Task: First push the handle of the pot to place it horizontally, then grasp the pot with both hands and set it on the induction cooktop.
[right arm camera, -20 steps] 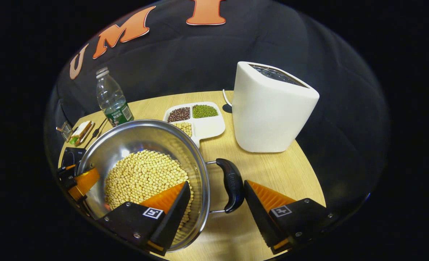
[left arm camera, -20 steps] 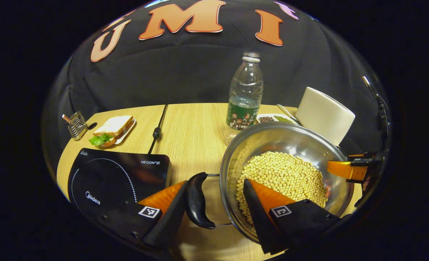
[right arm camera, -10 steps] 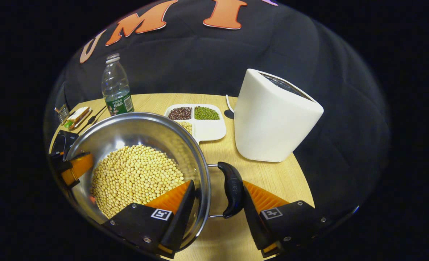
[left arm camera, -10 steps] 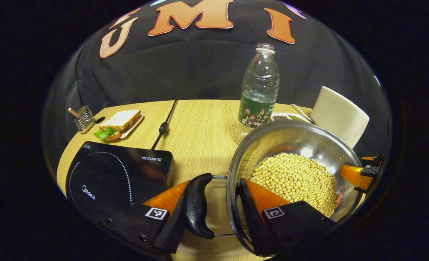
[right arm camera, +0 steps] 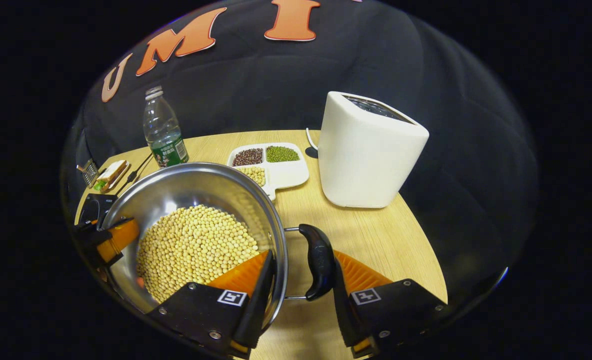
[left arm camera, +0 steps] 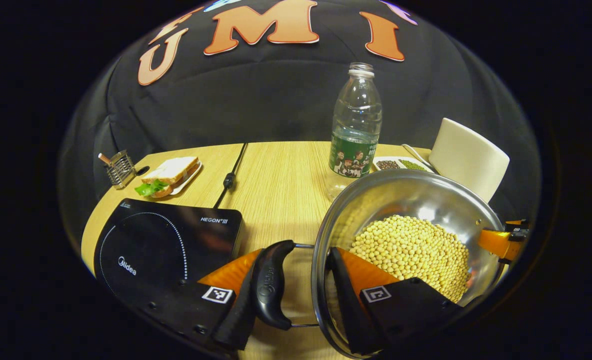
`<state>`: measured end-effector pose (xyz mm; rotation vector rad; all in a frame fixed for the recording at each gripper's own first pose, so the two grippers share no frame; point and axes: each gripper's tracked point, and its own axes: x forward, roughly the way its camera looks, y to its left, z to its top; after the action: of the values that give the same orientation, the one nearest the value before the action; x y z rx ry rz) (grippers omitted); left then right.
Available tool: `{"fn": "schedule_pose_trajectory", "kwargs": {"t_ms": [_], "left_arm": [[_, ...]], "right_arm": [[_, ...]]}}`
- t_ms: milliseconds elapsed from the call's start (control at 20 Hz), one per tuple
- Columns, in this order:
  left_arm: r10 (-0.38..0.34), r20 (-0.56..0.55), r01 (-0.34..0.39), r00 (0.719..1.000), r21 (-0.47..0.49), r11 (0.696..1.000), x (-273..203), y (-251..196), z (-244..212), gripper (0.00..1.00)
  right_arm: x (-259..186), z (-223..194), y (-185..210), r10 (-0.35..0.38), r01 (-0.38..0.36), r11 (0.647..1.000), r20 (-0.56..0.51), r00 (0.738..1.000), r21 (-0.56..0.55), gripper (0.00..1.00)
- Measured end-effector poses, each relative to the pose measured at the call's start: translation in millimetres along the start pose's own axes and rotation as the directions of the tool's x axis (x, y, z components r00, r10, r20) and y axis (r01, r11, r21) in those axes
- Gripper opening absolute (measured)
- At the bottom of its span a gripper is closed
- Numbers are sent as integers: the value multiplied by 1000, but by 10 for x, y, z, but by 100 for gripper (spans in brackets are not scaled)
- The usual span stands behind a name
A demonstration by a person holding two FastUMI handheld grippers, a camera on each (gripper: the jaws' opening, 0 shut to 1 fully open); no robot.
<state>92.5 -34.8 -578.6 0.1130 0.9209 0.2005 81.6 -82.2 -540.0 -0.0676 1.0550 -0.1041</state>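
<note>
Above the wooden table (right arm camera: pixel 366 235), each gripper (left arm camera: pixel 296 295) (right arm camera: pixel 301 295) pinches the upright pot (left arm camera: pixel 401 200) (right arm camera: pixel 185 190) by rim and handle.

Item count on table
1 pot (left arm camera: pixel 416 200), 1 induction cooktop (left arm camera: pixel 160 245), 1 bottle (left arm camera: pixel 356 135), 1 sandwich (left arm camera: pixel 168 172), 1 divided tray (right arm camera: pixel 275 167), 1 white appliance (right arm camera: pixel 371 150), 2 grippers: left gripper (left arm camera: pixel 293 295), right gripper (right arm camera: pixel 301 295).

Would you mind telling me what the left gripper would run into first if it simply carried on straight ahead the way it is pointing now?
Ahead of the left gripper, which straddles the pot rim and handle, lies bare table, then probably the water bottle, slightly off line; depth is unclear.
</note>
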Motion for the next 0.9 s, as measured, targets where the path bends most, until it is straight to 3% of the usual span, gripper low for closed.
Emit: {"fn": "schedule_pose_trajectory", "kwargs": {"t_ms": [450, 900], "left_arm": [[-3, 83, 3, 997, -2, 1000, -599, 331, 398, 79], [59, 195, -52, 979, -40, 998, -1463, 1207, 885, 78]], "right_arm": [[-677, 305, 208, -5, 3, 1000, 104, 995, 22, 61], [-1577, 736, 870, 66, -63, 998, 219, 974, -19, 61]]}}
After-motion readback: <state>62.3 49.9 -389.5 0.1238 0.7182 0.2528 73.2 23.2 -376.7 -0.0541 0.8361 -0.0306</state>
